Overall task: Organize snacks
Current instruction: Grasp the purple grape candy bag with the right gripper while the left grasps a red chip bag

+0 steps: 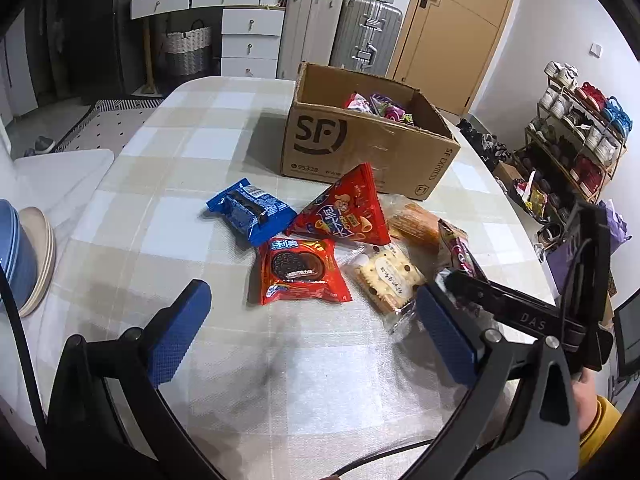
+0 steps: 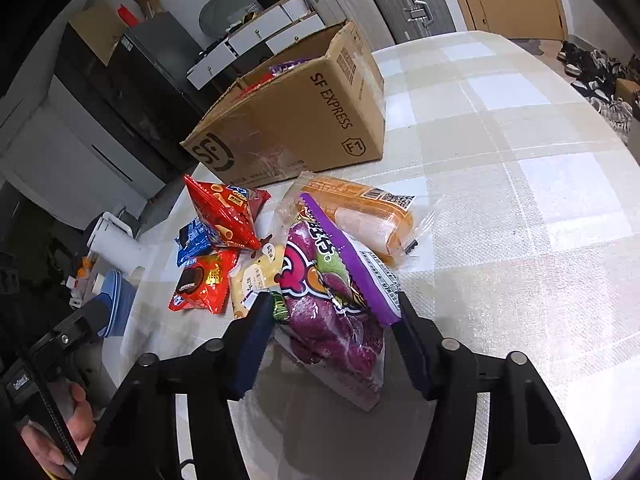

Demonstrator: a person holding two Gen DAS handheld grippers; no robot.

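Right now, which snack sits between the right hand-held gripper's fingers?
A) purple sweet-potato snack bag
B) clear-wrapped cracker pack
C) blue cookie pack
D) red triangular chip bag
A: in the right wrist view the purple sweet-potato snack bag lies between the right hand-held gripper's fingers; the other snacks lie beyond them.

Snacks (image 1: 320, 248) before box (image 1: 360, 152) (on table (image 1: 160, 160)).

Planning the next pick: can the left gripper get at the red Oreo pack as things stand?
Probably yes. The left gripper is open, with bare tablecloth before the red Oreo pack, which lies on top, unpinned.
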